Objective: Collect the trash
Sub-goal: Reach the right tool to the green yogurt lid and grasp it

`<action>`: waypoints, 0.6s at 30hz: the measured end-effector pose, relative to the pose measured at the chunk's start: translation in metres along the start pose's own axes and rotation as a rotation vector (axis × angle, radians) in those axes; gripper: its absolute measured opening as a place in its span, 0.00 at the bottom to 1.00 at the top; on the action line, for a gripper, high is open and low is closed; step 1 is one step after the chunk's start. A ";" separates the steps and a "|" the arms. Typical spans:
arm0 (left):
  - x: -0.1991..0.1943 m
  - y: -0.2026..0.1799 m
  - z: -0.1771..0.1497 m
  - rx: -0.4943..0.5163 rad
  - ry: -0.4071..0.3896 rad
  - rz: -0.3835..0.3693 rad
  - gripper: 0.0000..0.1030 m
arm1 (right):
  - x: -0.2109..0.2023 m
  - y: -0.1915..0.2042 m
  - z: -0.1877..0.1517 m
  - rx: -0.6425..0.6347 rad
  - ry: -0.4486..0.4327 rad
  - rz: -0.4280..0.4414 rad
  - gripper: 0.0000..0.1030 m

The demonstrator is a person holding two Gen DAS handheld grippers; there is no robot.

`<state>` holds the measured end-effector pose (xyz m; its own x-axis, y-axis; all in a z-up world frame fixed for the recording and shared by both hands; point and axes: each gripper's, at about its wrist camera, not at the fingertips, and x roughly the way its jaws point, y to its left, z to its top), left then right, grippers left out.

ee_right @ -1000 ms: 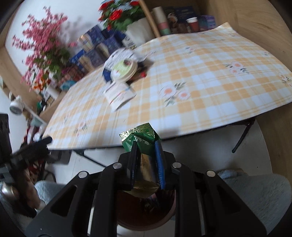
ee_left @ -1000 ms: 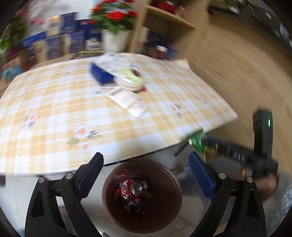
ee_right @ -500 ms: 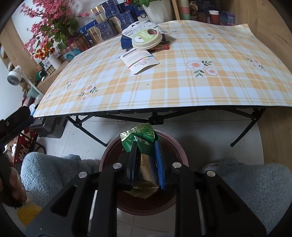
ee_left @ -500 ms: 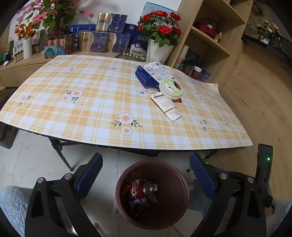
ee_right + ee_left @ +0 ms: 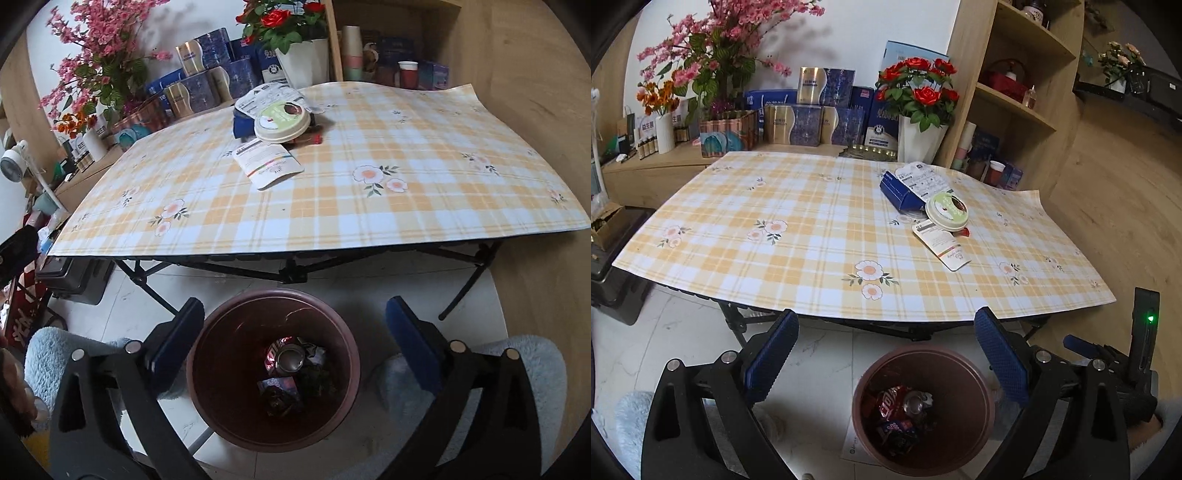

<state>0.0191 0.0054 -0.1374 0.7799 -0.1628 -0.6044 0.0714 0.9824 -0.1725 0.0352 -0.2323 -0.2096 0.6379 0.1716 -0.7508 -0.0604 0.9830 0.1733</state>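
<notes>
Both grippers, left (image 5: 882,354) and right (image 5: 293,347), spread and empty, one bin (image 5: 207,373) below, three pieces of trash near the table's (image 5: 775,258) far right corner: box (image 5: 899,190), lid (image 5: 947,212), card (image 5: 942,245)

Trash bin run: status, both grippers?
Left gripper open, empty. Right gripper open above bin. Card, lid, blue box remain on table. Nothing blocking.

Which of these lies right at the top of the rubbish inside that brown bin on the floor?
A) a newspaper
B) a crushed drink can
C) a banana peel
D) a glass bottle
B: in the right wrist view a crushed drink can lies on top of wrappers inside the brown bin.
</notes>
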 end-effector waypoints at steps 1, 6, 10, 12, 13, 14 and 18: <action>-0.001 0.000 0.000 0.005 -0.005 0.005 0.91 | 0.000 -0.001 0.000 0.003 0.004 -0.003 0.94; -0.004 -0.002 -0.001 0.032 -0.022 0.028 0.91 | 0.003 -0.002 -0.003 0.004 0.022 -0.011 0.94; 0.002 -0.008 -0.002 0.070 -0.009 0.028 0.91 | 0.005 -0.001 -0.001 -0.008 0.016 -0.010 0.94; 0.006 -0.012 -0.003 0.092 0.001 0.026 0.91 | 0.005 0.000 -0.001 -0.016 0.009 -0.004 0.94; 0.008 -0.013 -0.004 0.098 0.008 0.025 0.91 | 0.007 0.000 -0.002 -0.019 0.012 -0.013 0.94; 0.011 -0.014 -0.005 0.102 0.016 0.022 0.91 | 0.009 0.000 -0.002 -0.023 0.020 -0.022 0.94; 0.017 -0.015 -0.007 0.106 0.034 0.020 0.91 | 0.016 -0.005 -0.003 -0.010 0.050 0.011 0.94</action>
<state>0.0271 -0.0124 -0.1505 0.7604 -0.1445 -0.6332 0.1232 0.9893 -0.0779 0.0432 -0.2340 -0.2239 0.5980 0.1853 -0.7798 -0.0751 0.9816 0.1756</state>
